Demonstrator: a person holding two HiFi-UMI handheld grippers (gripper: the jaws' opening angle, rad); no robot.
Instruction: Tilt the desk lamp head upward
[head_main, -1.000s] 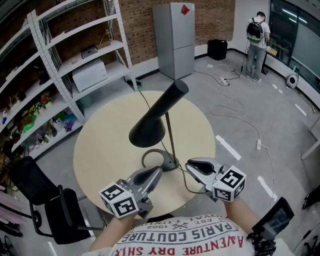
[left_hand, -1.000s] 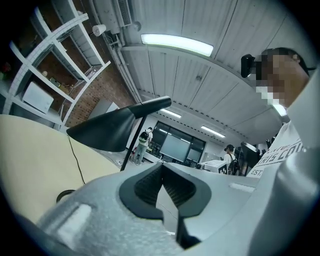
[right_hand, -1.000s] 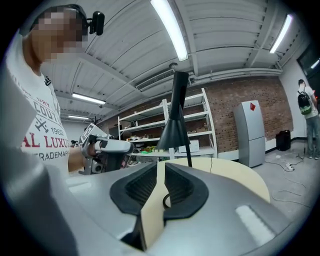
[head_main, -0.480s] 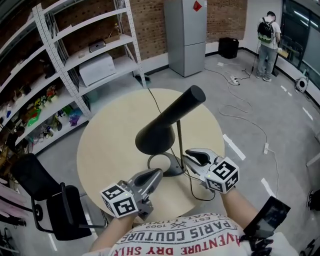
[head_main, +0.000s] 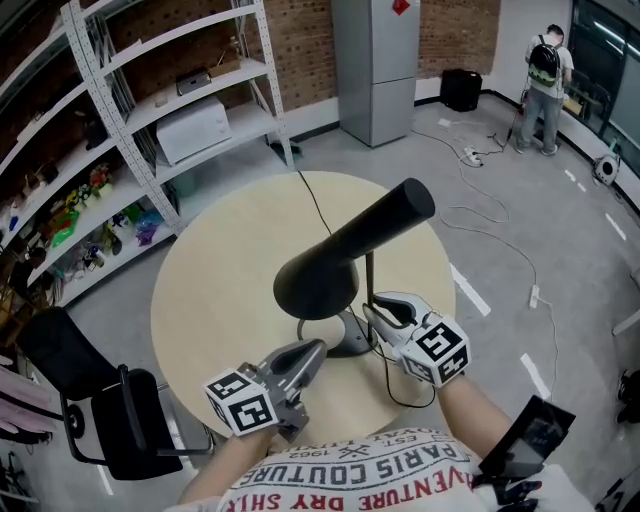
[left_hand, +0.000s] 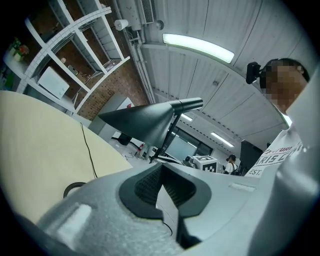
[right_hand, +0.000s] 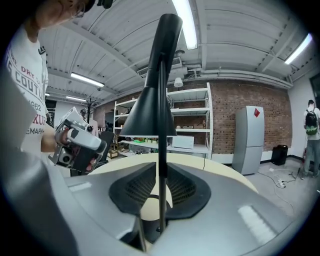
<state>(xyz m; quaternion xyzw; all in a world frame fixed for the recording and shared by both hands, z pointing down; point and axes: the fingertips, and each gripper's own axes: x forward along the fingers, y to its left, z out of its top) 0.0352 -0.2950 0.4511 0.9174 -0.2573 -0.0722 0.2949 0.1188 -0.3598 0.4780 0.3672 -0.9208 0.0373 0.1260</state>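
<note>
Head view — one desk lamp (head_main: 350, 250), one table (head_main: 215, 275), left gripper (head_main: 317, 349), right gripper (head_main: 375, 305).

1 overhead, 2 low views toward lamp (head_main: 350, 250)

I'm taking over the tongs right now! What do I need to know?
The left tongs are shut and empty, low beside the lamp base.
The right tongs have their jaws apart. They just opened wide, then eased in slightly. The lamp pole stands between them, not pinched.
The base sits on the round table, and the lamp head faces down at the tabletop.
Done: the right tongs are lined up on the pole.
Left: probably pinch the pole to steady it, then push the lamp head upward.
</note>
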